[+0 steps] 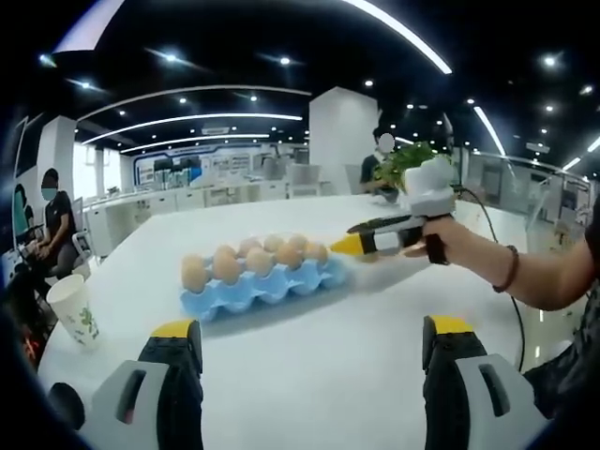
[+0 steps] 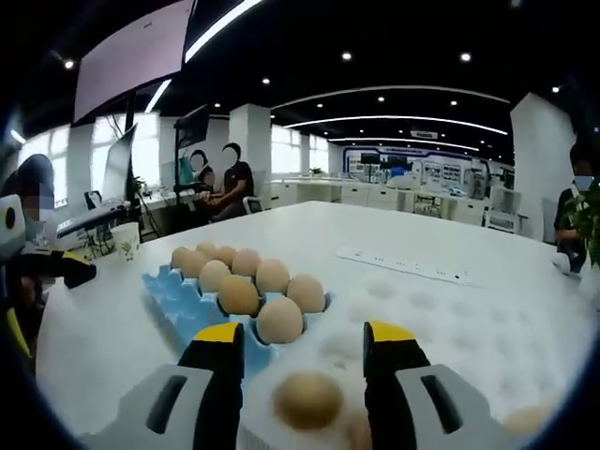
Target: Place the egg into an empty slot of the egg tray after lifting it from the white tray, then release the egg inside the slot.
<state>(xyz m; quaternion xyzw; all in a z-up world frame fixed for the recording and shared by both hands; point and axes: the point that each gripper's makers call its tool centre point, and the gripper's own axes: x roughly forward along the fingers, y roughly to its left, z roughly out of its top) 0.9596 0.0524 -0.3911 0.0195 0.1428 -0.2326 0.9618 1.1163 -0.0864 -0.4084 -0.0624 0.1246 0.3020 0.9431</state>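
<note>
right hand-held gripper [image 2: 302,352]: spread around egg [image 2: 307,399] on white tray [image 2: 441,328] | left hand-held gripper [image 1: 309,342]: spread, holding nothing | blue egg tray [image 1: 258,289] on desk [image 1: 309,375]

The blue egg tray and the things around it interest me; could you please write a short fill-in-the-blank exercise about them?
1. The moulded egg tray holding the brown eggs is ____ in colour.
2. Between the right claw's open jaws, one brown egg lies on the ____ tray.
3. Near the table edge stands a white paper ____ with a green print.
4. The left claw's jaws stand ____.

Missing words: blue; white; cup; open
</note>
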